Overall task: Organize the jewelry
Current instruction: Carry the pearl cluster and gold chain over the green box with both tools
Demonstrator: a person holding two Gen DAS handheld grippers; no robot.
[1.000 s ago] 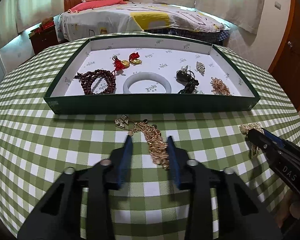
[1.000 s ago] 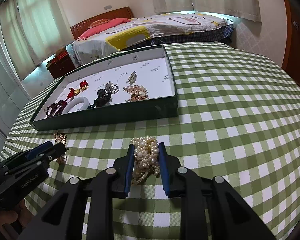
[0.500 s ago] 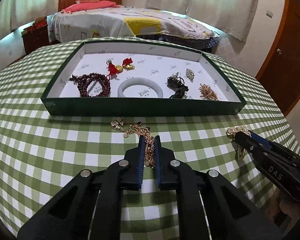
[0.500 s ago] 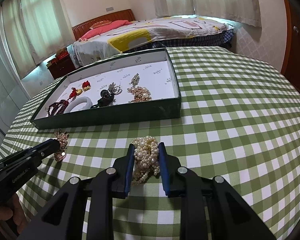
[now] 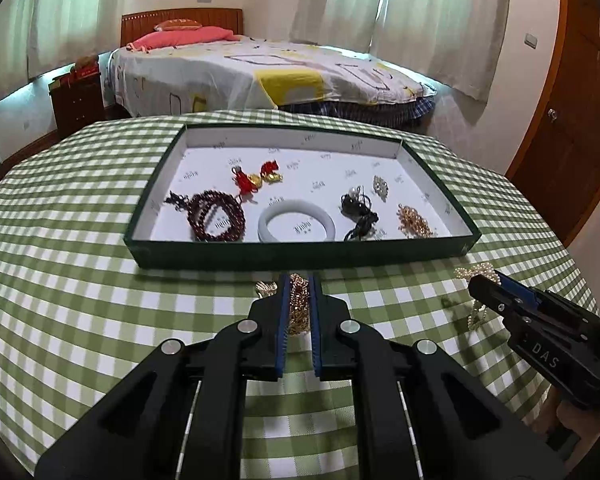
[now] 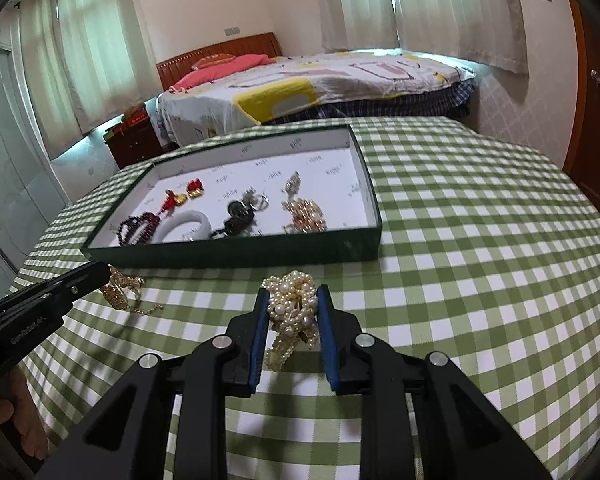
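My left gripper point(image 5: 299, 280) is shut on a gold chain necklace point(image 5: 299, 308) and holds it above the checked tablecloth, in front of the green tray point(image 5: 300, 255). My right gripper point(image 6: 293, 292) is shut on a pearl bracelet point(image 6: 294, 308), also lifted, near the tray's front right corner. The right gripper shows in the left wrist view point(image 5: 484, 280) with pearls point(image 5: 476, 272) hanging from it. The left gripper shows in the right wrist view point(image 6: 100, 274) with the gold chain point(image 6: 122, 290) dangling. The tray point(image 6: 236, 254) holds a dark red bead bracelet point(image 5: 216, 216), a white bangle point(image 5: 297, 225) and several small pieces.
The round table with green checked cloth point(image 5: 60, 280) drops off at its edges. A bed point(image 5: 260, 76) stands behind it, a small dark cabinet point(image 5: 76, 100) at the left and a wooden door point(image 5: 560, 140) at the right.
My left gripper closed on the gold chain and lifted it off the cloth. My right gripper kept hold of the pearl bracelet and rose with it.
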